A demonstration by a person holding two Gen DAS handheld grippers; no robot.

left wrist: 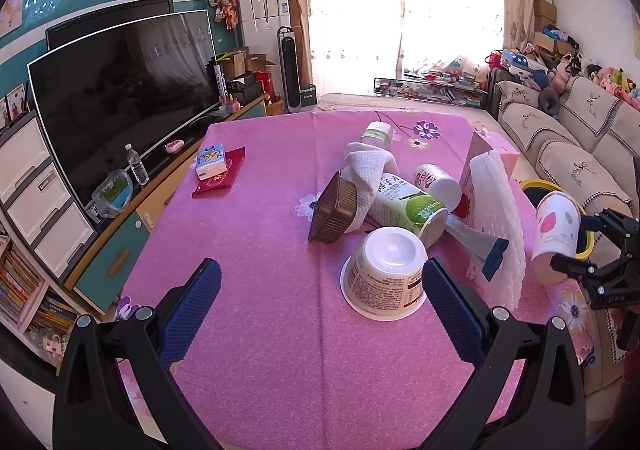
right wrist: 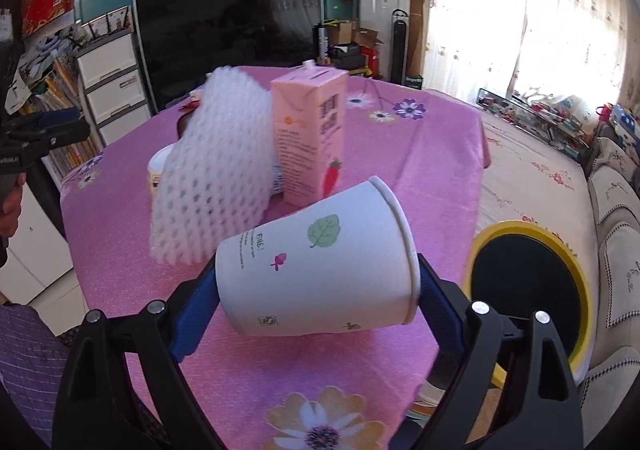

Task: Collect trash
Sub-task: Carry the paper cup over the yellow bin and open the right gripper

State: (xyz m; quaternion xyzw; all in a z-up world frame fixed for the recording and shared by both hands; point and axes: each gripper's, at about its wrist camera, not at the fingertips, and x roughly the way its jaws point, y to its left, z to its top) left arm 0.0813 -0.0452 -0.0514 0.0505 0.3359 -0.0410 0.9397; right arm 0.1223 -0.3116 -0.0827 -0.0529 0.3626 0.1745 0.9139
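Note:
My right gripper (right wrist: pixel 316 278) is shut on a white paper cup (right wrist: pixel 328 250) with leaf prints, held sideways above the pink tablecloth (right wrist: pixel 120 218). One pad presses its base and the other its rim. In the left wrist view, the cup (left wrist: pixel 556 226) hangs at the table's right edge, near a yellow-rimmed black bin (left wrist: pixel 536 184). My left gripper (left wrist: pixel 320 270) stands open over the table with nothing between its fingers. An upturned yogurt tub (left wrist: pixel 386 278) lies just beside its right finger. Behind it lie a green can (left wrist: pixel 408 206), a brown tray (left wrist: pixel 334 212), white foam netting (left wrist: pixel 500 218) and a pink carton (right wrist: pixel 310 138).
The bin (right wrist: pixel 520 228) stands on the floor between table and sofa (right wrist: pixel 616 210). A tissue pack (left wrist: pixel 211 161) lies on a red cloth at the table's left. A TV (left wrist: pixel 120 90) and drawers line the left wall. A crumpled paper towel (left wrist: pixel 368 166) drapes over the pile.

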